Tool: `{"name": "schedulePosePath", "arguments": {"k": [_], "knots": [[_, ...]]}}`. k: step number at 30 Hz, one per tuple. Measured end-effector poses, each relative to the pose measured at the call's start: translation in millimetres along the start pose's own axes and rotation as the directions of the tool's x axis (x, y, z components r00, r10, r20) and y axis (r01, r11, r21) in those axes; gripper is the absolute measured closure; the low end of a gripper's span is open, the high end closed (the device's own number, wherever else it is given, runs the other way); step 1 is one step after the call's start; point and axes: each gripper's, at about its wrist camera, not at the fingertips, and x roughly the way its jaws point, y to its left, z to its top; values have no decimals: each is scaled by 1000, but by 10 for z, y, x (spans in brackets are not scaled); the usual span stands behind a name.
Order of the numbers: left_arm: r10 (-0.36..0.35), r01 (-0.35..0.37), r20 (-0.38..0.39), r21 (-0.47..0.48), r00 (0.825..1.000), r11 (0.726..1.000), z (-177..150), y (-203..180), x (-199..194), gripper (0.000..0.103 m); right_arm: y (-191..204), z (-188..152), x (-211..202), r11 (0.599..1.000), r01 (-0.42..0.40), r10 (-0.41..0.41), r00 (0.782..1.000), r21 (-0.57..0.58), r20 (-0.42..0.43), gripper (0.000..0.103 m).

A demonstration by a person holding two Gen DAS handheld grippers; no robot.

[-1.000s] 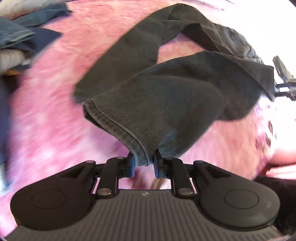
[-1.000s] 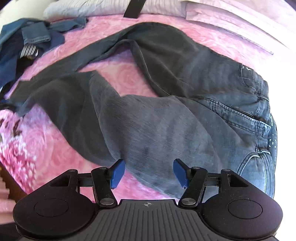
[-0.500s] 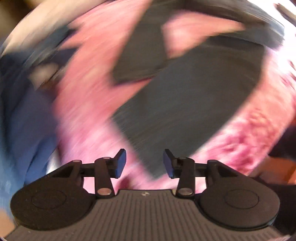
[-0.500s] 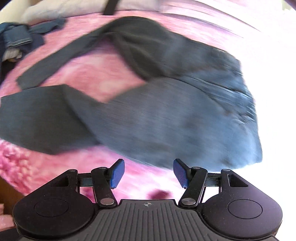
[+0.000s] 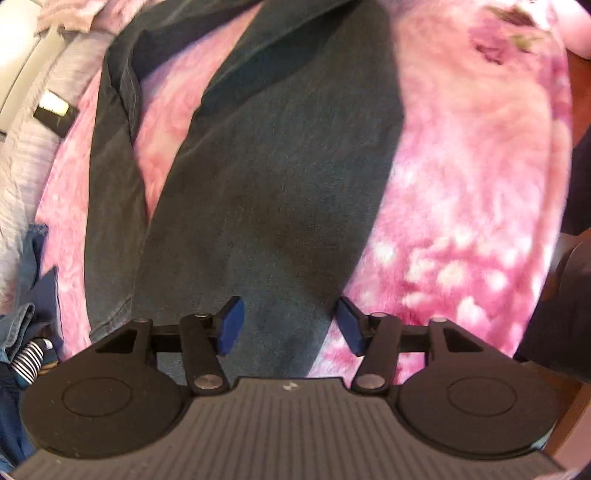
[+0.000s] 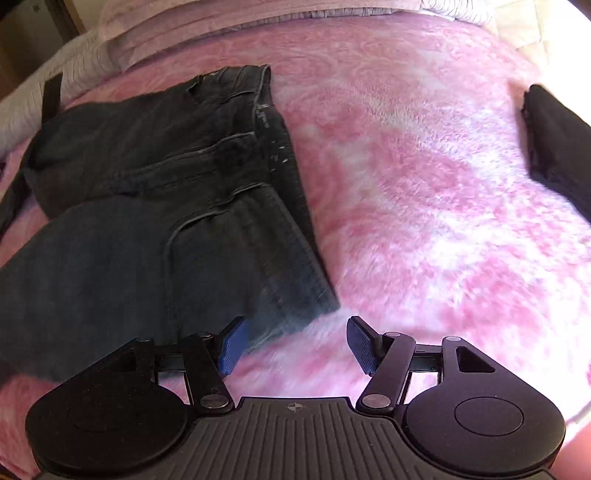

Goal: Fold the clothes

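Note:
A pair of dark grey jeans (image 5: 273, 177) lies spread on a pink fluffy blanket (image 5: 461, 155). In the left wrist view both legs run away from me, and the near leg's end lies between my fingers. My left gripper (image 5: 289, 328) is open and empty just above that leg. In the right wrist view the jeans' waist and pocket end (image 6: 207, 192) lies at the left. My right gripper (image 6: 293, 345) is open and empty over the blanket (image 6: 424, 206), just right of the waist corner.
A pile of blue denim and a striped garment (image 5: 26, 332) lies at the left edge of the bed. A folded black garment (image 6: 557, 147) lies at the right. Pale pillows (image 6: 221, 33) and a black strap (image 6: 51, 96) are at the back.
My left gripper has let go of the jeans leg hem and opened; the leg now lies flat on the blanket. My right gripper has moved right, from over the leg to the waist corner.

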Motion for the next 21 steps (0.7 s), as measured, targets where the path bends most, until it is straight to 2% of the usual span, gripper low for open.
{"name": "schedulePosePath", "arguments": {"k": [3,5,8,11,16,19,21], "knots": [[-20,21,-56,20,998,1000,102,-37,63,90,-252,70,223,989,-142,141,990,40,13,40],[-15,17,-88,24,996,1000,163,-39,54,99,-367,135,308,975,-216,216,976,55,6,41],[-13,13,-117,4,993,1000,223,77,-101,101,-499,274,332,955,-286,290,955,79,-57,74],[-21,24,-113,31,993,999,231,209,-492,102,-545,467,55,949,-304,311,944,78,-108,80],[-70,82,-138,86,988,993,120,178,-1132,101,-524,719,-761,966,-257,248,949,-21,-196,81],[-94,108,-159,79,983,991,25,17,-1124,101,-478,646,-963,980,-172,142,955,-96,-262,81],[-137,156,-174,101,975,983,19,-166,-992,99,-478,516,-899,988,-116,81,953,-104,-292,81]]}}
